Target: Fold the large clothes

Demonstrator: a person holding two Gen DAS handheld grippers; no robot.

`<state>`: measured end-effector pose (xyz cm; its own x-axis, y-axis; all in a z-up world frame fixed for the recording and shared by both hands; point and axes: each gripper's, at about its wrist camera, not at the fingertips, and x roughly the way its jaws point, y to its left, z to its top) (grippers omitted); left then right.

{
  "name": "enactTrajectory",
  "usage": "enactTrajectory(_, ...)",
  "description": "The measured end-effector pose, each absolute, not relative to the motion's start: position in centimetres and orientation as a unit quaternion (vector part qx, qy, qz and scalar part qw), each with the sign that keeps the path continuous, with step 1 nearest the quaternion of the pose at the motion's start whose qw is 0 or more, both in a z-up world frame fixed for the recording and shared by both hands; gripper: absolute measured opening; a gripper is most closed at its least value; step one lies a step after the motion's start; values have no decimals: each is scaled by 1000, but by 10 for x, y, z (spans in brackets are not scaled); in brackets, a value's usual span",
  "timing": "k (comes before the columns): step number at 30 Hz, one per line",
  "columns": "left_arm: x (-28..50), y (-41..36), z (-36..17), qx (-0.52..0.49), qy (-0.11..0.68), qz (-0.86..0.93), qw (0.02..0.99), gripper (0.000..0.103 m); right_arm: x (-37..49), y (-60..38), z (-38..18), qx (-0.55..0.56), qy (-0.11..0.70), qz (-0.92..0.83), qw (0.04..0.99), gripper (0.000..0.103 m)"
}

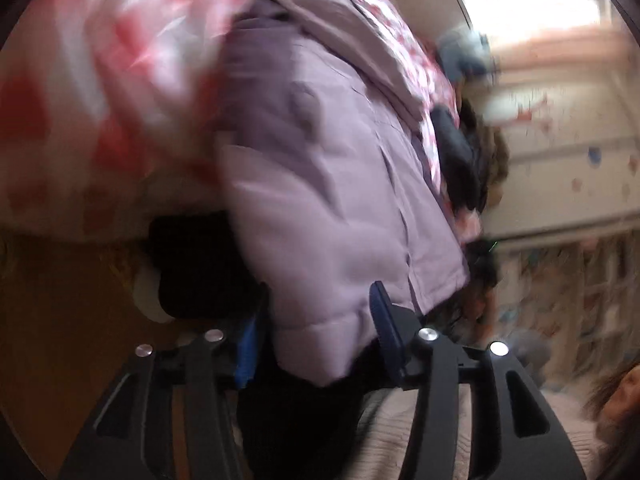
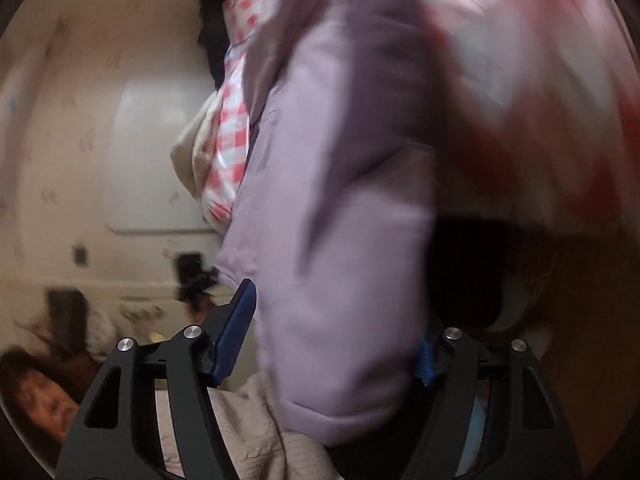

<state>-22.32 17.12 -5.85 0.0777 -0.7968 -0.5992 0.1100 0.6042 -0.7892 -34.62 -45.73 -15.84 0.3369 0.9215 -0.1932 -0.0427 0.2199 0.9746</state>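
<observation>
A lilac padded jacket point(image 1: 320, 184) hangs in the air in front of both cameras. My left gripper point(image 1: 316, 320) is shut on its lower hem, with the puffy fabric bulging between the blue-padded fingers point(image 1: 386, 320). My right gripper point(image 2: 336, 336) is shut on another part of the same jacket point(image 2: 332, 208), with fabric filling the gap between its fingers point(image 2: 236, 320). Both views are blurred by motion. How the rest of the jacket hangs is hidden.
A bed with a red-and-white checked cover point(image 1: 80, 92) lies behind the jacket, and it also shows in the right wrist view point(image 2: 532, 64). A person in a pale knit sweater point(image 1: 432, 432) stands close below the grippers. Dark clothes point(image 1: 460, 156) lie beyond.
</observation>
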Motion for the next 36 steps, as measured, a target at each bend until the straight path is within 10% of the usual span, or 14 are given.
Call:
enactTrajectory(4,-214,206,-74,-372,541,-335,676,91,-347,-468,-182,536,407,396,625,82)
enactTrajectory(13,-203,144,-101,-343,578,-391,629,93,-332,-428,-173,522,382,446,619,86)
enactTrajectory(16,-210,129,-104,-320,586,-395,631,93,-337,-419,-167,503,369,450,640,67)
enactTrajectory(17,-212,126,-104,-313,586,-385,640,91,-338,-418,-164,497,363,444,651,55)
enactTrajectory(19,-215,124,-103,-305,586,-363,657,43,-344,-416,-158,493,349,439,665,40)
enactTrajectory(22,-226,120,-88,-288,570,-345,688,20,-357,-416,-147,487,327,431,685,30)
enactTrajectory(29,-259,122,-24,-270,501,-408,714,14,-400,-420,-101,455,287,478,695,32)
enactTrajectory(32,-266,127,-48,-261,540,-416,684,32,-405,-421,-124,462,324,477,673,61)
enactTrajectory(36,-266,148,-99,-298,576,-374,663,69,-408,-424,-179,497,354,465,641,65)
